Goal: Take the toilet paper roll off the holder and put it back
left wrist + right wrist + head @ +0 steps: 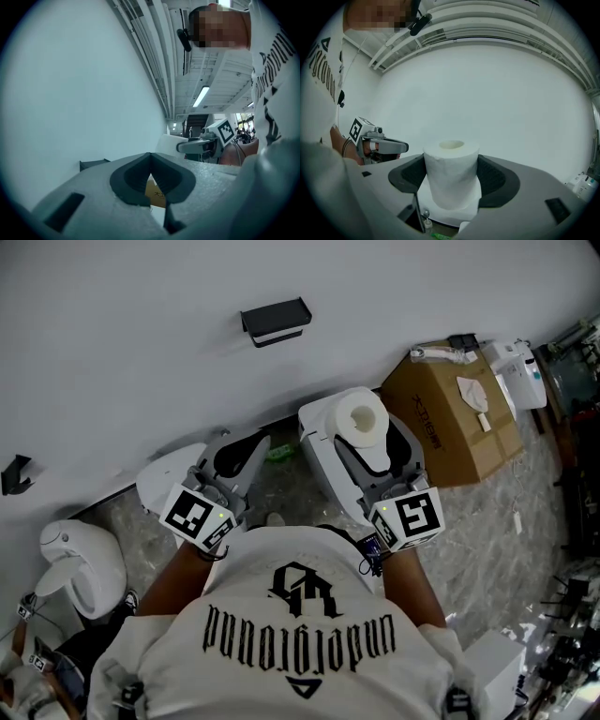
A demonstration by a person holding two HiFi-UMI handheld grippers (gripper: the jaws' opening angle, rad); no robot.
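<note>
The toilet paper roll (451, 174) stands upright between the jaws of the right gripper (364, 442), touching both. The holder (274, 322) sits on the wall (141, 352) ahead and left of those jaws, well apart. A cardboard box (459, 423) lies to their right.

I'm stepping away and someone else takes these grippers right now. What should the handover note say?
Left gripper: jaws shut, nothing between them, held beside the right one.
Right gripper: shut on the toilet paper roll, which stands upright between the jaws.
Holder: black, on the white wall, bare.
Done: the roll is off the holder.
Left: bring the roll to the holder, seat it there, then open the right jaws.
</note>
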